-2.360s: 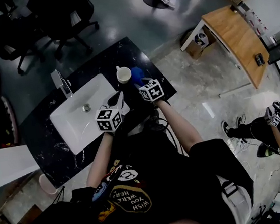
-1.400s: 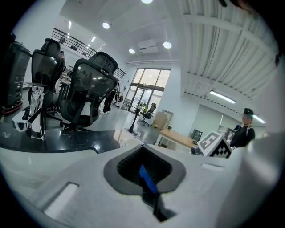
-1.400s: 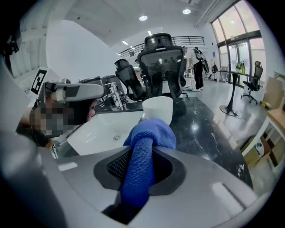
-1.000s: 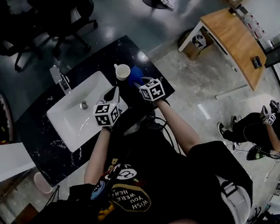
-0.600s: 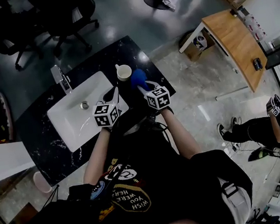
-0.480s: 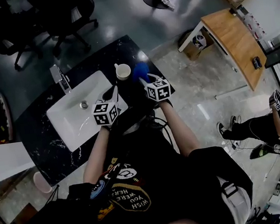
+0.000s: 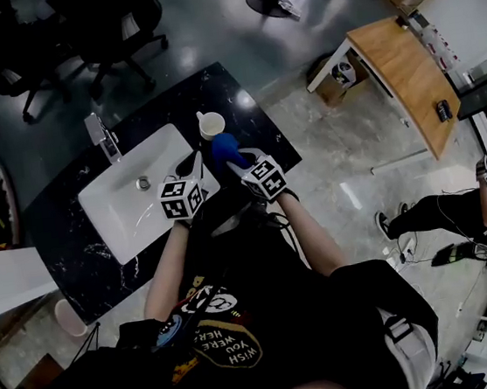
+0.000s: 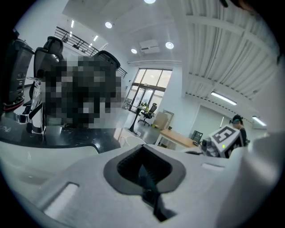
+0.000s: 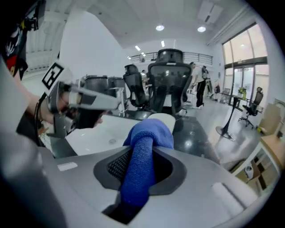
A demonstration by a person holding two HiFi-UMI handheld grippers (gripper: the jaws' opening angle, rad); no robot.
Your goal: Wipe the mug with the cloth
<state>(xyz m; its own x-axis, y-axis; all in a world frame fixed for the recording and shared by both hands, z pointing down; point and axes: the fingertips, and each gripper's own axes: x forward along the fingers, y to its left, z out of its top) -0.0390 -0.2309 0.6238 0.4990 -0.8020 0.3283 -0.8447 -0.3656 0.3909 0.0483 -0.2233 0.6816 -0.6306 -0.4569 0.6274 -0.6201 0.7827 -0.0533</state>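
Note:
A white mug (image 7: 211,125) stands upright on the black counter (image 7: 247,114), just right of the sink. My right gripper (image 7: 232,158) is shut on a blue cloth (image 7: 224,147), whose bunched end sits just in front of the mug; whether it touches the mug I cannot tell. In the right gripper view the cloth (image 9: 149,133) runs out between the jaws of the right gripper (image 9: 141,156) and hides most of the mug (image 9: 167,119) behind it. My left gripper (image 7: 195,163) hovers over the sink's right corner, shut with nothing in it (image 8: 147,178).
A white sink (image 7: 121,204) with a chrome faucet (image 7: 101,138) fills the counter's left part. The counter ends just right of the mug. Office chairs (image 7: 109,29) stand beyond it, a wooden desk (image 7: 405,72) at the right, and another person (image 7: 458,216) on the floor at far right.
My right gripper has swung the blue cloth left, from the mug's right side to just in front of it, and has rolled. The left gripper and the mug have stayed put.

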